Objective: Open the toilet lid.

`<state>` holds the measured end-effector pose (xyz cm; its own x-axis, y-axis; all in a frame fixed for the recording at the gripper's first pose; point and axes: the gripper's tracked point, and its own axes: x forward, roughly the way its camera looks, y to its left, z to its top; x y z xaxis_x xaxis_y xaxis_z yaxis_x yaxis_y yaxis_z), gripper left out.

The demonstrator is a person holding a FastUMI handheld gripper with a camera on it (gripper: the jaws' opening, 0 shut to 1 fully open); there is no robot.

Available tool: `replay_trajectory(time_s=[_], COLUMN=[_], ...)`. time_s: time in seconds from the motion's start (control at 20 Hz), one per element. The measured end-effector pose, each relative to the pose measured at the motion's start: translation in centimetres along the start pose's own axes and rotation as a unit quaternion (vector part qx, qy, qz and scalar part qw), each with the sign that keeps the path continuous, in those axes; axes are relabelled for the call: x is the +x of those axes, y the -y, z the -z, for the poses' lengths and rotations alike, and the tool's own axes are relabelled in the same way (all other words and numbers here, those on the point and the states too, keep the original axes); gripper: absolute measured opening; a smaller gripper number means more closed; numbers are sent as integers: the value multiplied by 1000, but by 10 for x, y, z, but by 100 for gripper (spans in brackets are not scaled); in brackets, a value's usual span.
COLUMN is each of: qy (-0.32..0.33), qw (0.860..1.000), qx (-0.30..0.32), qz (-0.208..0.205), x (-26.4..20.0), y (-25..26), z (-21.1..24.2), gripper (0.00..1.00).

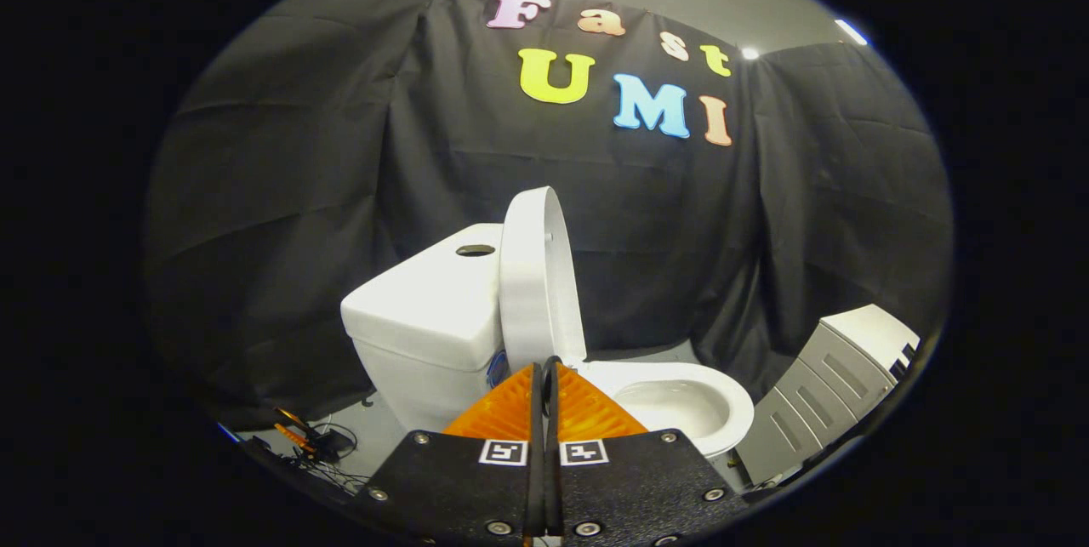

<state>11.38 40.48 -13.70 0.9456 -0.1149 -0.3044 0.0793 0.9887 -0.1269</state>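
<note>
Two fingers of the tool are pressed together along their full length, with only a thin dark seam between them and nothing held. The tips point at the base of the toilet lid, and the view does not settle whether they touch it.

The toilet lid stands raised, close to upright, leaning back against the tank. A round opening sits in the top of the tank. The bowl lies open just beyond the fingers, with its rim and inner basin exposed.

A grey cabinet with a light top stands beside the bowl, well apart from the tool. A tangle of cables lies on the floor on the tank side. Black cloth forms the booth wall behind the toilet.
</note>
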Motion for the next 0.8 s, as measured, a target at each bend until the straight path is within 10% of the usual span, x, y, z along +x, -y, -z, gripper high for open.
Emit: replay_trajectory(time_s=[0.55,0.8], qy=[-19,30], qw=[999,995], qx=[22,63], qz=[-27,-68], x=[0,-21], y=[-2,0], z=[-2,-39], gripper=[3,40])
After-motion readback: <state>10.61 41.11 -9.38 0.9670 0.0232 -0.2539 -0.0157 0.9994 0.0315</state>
